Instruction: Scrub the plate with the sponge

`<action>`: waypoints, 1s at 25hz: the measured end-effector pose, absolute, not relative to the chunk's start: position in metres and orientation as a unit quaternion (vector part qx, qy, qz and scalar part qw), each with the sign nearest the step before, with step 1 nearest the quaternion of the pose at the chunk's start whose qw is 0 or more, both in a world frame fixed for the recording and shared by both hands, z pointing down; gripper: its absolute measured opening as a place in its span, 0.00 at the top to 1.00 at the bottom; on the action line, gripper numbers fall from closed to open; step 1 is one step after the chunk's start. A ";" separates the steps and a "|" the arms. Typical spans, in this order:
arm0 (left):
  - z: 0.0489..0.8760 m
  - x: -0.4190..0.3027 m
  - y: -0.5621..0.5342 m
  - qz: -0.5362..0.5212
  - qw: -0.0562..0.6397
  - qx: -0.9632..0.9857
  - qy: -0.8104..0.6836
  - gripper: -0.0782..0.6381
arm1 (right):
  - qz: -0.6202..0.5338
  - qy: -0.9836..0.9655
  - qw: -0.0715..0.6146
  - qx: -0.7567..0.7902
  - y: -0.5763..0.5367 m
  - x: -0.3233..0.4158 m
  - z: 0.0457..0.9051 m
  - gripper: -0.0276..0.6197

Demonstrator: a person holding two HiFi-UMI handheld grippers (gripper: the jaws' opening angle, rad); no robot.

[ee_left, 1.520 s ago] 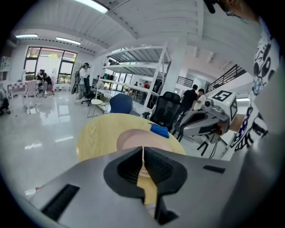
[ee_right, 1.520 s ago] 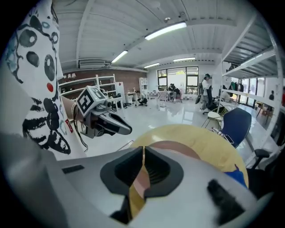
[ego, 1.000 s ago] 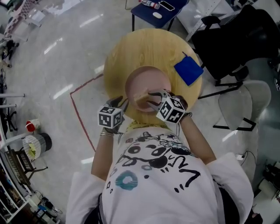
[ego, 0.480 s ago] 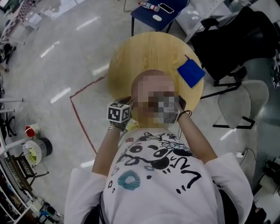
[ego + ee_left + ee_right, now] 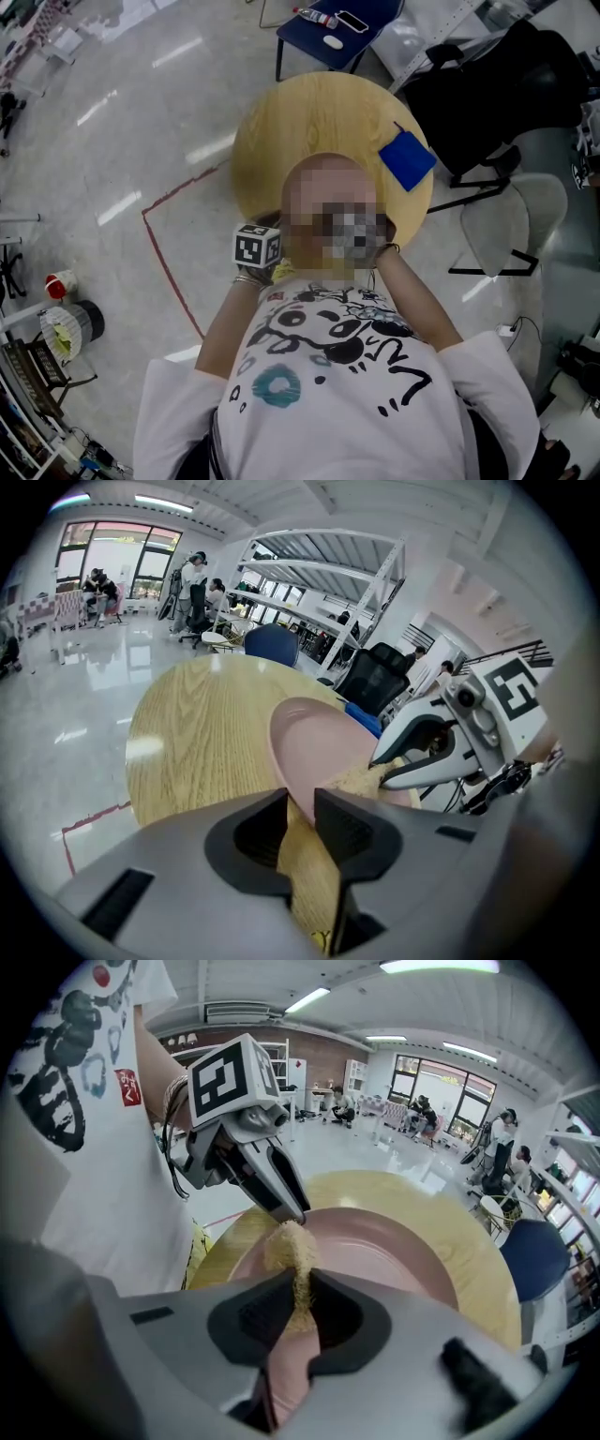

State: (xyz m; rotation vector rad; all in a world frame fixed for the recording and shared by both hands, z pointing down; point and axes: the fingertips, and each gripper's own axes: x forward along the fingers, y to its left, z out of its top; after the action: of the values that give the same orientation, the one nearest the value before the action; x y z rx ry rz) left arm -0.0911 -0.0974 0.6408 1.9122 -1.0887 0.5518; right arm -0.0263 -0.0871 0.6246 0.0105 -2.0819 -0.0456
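Observation:
A pink plate (image 5: 323,747) is held tilted over the near edge of the round wooden table (image 5: 319,112). My left gripper (image 5: 300,803) is shut on the plate's near rim, and its marker cube (image 5: 256,248) shows in the head view. The right gripper view shows my left gripper (image 5: 292,1215) at that rim. A tan sponge (image 5: 289,1241) sits squeezed between the pads of my right gripper (image 5: 300,1283), whose jaws are closing on it. The sponge (image 5: 356,780) rests against the plate's face (image 5: 384,1251). A mosaic patch hides the plate and right gripper in the head view.
A blue cloth (image 5: 405,159) lies at the table's right edge. Beyond the table stand a blue chair (image 5: 328,28) with small items on it and a black office chair (image 5: 497,84). Red tape (image 5: 164,262) marks the floor at left. People and shelving stand far off.
My left gripper's cube has shifted a little right, toward the plate. A mosaic patch now covers the plate and the right gripper, which showed clearly a second ago.

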 end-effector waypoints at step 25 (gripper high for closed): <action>0.640 -0.086 -0.098 0.221 0.411 0.760 -0.451 0.77 | -0.019 -0.852 0.522 0.040 -0.153 -0.051 0.629 0.88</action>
State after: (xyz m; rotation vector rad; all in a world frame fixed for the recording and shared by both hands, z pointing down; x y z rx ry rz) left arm -0.0864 -0.0980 0.6401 1.9136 -1.1353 0.5563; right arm -0.0512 -0.1527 0.6291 0.0954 -2.0397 -0.0465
